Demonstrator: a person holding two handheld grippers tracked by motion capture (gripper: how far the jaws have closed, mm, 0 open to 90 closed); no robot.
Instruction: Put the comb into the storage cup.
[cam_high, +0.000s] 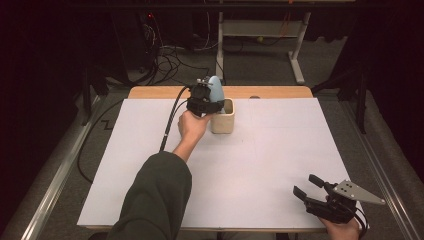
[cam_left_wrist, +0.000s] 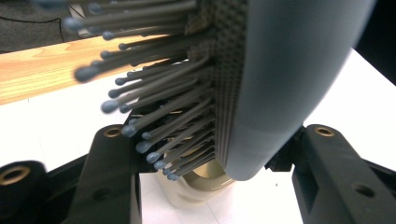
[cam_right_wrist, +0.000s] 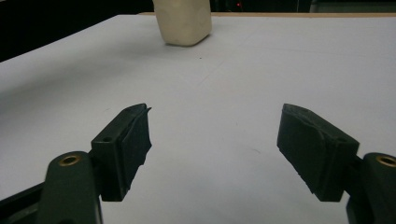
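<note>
Our left tongs (cam_high: 204, 99) clench the hairbrush (cam_high: 216, 89) upright, directly above the cup (cam_high: 223, 116) mouth, so we lower straight down; right tongs (cam_high: 311, 186) rest released, well apart.

Open surface, one obstacle

The cream cup (cam_high: 223, 116) is blocked above by the hairbrush (cam_high: 215, 89); wide bare surface (cam_high: 260, 165) is left around the right tool (cam_high: 309, 185).

In your left gripper view, the hairbrush (cam_left_wrist: 280, 79) runs off the top edge, its upper bristles blurred, and it hides most of the cup (cam_left_wrist: 198, 189). In your right gripper view, the cup (cam_right_wrist: 183, 21) is cut off at the top.
</note>
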